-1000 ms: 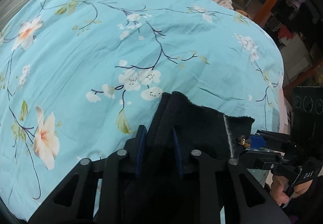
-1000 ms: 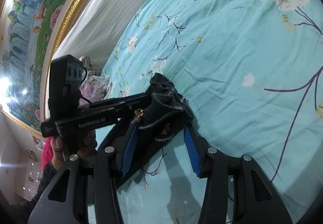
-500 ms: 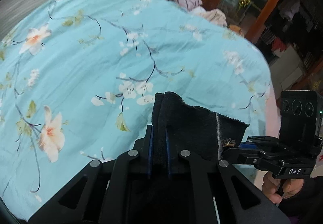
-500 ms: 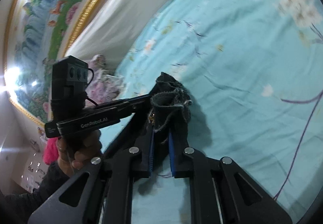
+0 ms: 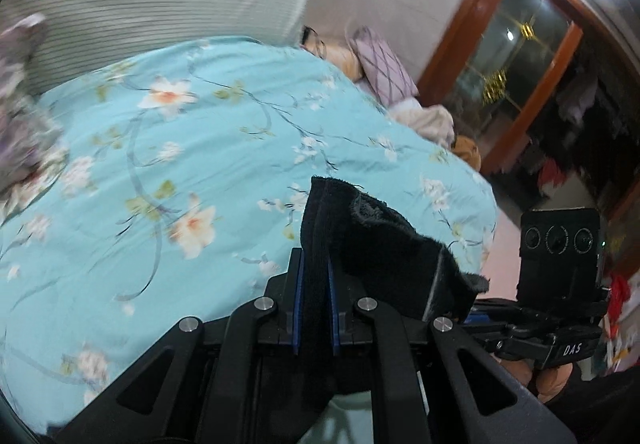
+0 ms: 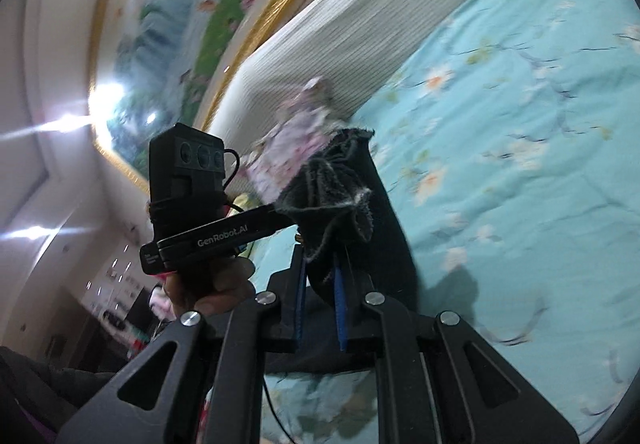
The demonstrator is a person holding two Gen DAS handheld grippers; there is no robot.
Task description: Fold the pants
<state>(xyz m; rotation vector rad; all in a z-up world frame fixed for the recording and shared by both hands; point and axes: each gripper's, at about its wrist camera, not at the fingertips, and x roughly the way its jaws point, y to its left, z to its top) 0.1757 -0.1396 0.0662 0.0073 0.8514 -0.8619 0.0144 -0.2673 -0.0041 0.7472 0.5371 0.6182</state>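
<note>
My left gripper (image 5: 315,308), black frame with blue pads, is clamped tight on a fold of dark fabric, pointing down a fair bit. My right gripper (image 6: 320,304), same build, is pinched shut on another bunch of it, closer to level. My bare hand (image 6: 208,288) grips the left one's handle.

Black tongs (image 5: 315,314) with blue pads, silver screws, "GenRobot.AI" and "DAS" lettering; dark sleeve (image 6: 36,396).

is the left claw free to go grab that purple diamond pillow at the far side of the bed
Probably not as things stand: the left claw is shut on the black pants, so it would have to let go first. The bedspread toward the pillow looks unobstructed.
</note>
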